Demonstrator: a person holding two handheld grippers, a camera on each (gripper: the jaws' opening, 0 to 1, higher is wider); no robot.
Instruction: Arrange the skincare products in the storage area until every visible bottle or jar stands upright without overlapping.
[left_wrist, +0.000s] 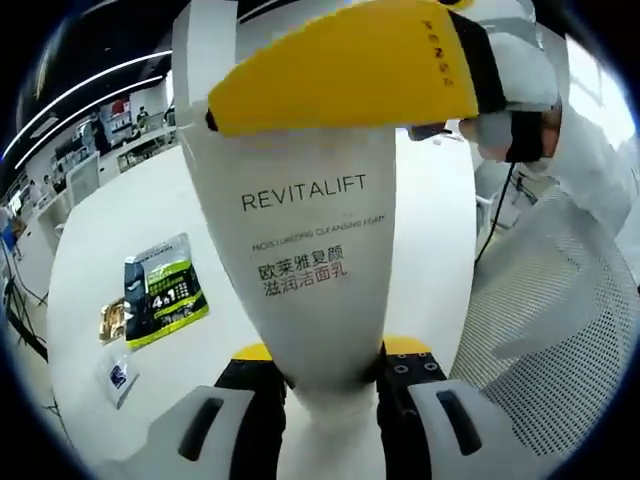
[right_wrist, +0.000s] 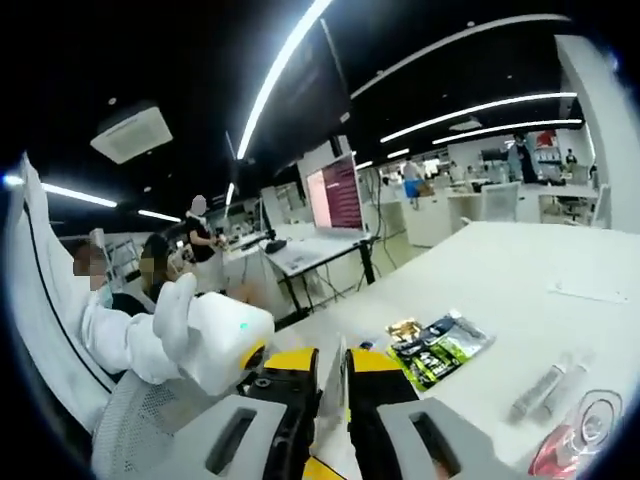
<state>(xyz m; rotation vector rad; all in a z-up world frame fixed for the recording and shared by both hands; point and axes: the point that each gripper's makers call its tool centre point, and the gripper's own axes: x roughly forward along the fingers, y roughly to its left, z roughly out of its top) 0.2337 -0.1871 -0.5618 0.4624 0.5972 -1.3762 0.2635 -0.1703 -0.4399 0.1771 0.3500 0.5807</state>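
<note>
White tube (left_wrist: 310, 240) clamped between left gripper (left_wrist: 330, 362) fingers.

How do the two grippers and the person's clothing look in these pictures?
The left gripper has black fingers with yellow pads on light grey bodies with dark slots. The right gripper is built the same way: black fingers, yellow pads, grey bodies. In the left gripper view the other gripper's yellow pad bears small dark letters, and a black cable hangs beside it. The person wears a white sleeve and a white glove.
</note>
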